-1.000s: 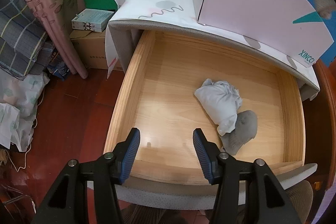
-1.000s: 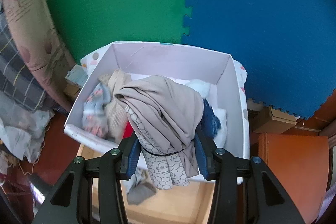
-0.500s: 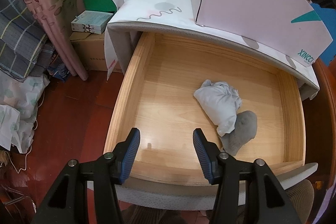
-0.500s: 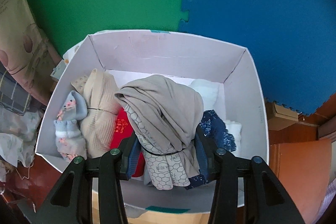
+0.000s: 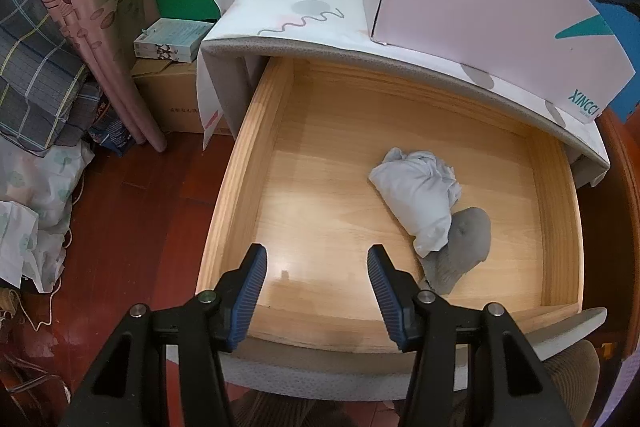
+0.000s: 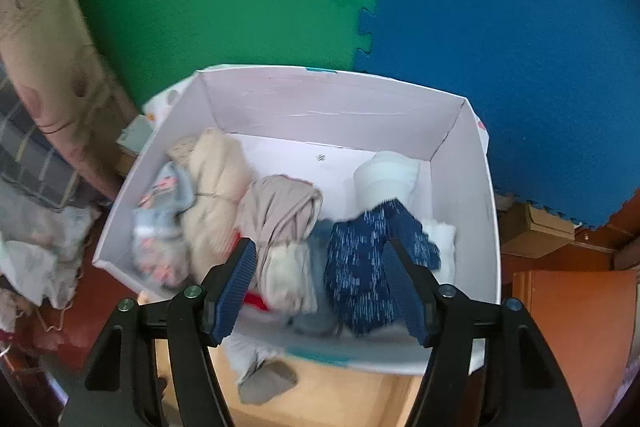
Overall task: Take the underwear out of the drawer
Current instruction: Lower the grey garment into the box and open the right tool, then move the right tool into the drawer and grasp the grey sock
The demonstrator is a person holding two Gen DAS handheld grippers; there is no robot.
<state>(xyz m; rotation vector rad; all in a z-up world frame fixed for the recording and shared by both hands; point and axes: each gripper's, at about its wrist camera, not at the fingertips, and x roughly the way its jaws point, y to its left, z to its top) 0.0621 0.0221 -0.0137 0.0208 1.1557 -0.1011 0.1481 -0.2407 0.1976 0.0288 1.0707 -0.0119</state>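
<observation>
green and blue foam mats back a white box (image 6: 460, 131) of rolled clothes. right gripper (image 6: 320, 283) hangs above it, fingers wide, holding nothing. left gripper (image 5: 316, 287), also wide, hovers over the wooden drawer (image 5: 248, 147), where white underwear (image 5: 416, 191) touches a grey sock (image 5: 464, 243) near the right wall.

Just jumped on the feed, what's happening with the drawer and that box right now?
Underwear is being moved from the wooden drawer into the white box on top of the unit. The right gripper is open above the box, with a beige bundle lying among the other clothes. The left gripper hangs open over the drawer's front, where a white bundle and a grey one remain.
</observation>
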